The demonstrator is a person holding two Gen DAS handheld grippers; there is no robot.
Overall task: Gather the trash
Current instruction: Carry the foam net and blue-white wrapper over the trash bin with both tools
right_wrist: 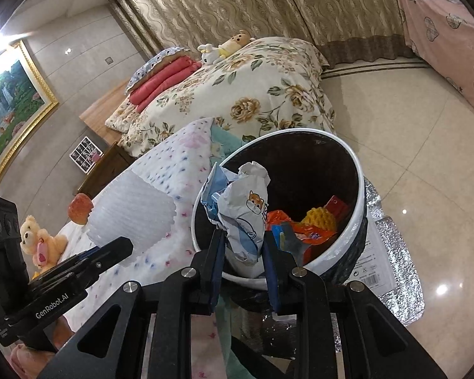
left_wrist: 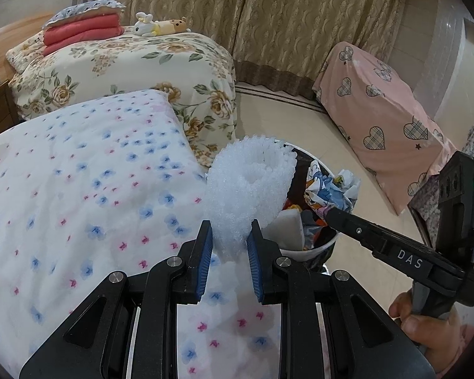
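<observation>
My left gripper (left_wrist: pixel 229 240) is shut on a white foam net sleeve (left_wrist: pixel 249 186), held over the bed's edge just left of the white trash bin (left_wrist: pixel 312 248). My right gripper (right_wrist: pixel 241 244) is shut on a crumpled white and blue wrapper (right_wrist: pixel 245 211) with a cartoon animal on it, held over the near rim of the trash bin (right_wrist: pixel 358 195). In the left wrist view the right gripper (left_wrist: pixel 330 213) reaches in from the right with the colourful wrapper (left_wrist: pixel 327 191) at its tip. The foam sleeve (right_wrist: pixel 132 208) and the left gripper (right_wrist: pixel 123 244) show at left in the right wrist view. Orange, yellow and red trash lies inside the bin.
A bed with a blue and pink flowered cover (left_wrist: pixel 79 189) lies left of the bin. Behind it stands a floral quilted bed (left_wrist: pixel 136 66). A silver foil bag (right_wrist: pixel 391 262) lies on the tiled floor under the bin. A pink-covered piece of furniture (left_wrist: pixel 379 120) stands at right. A plush bear (right_wrist: pixel 39 240) sits at left.
</observation>
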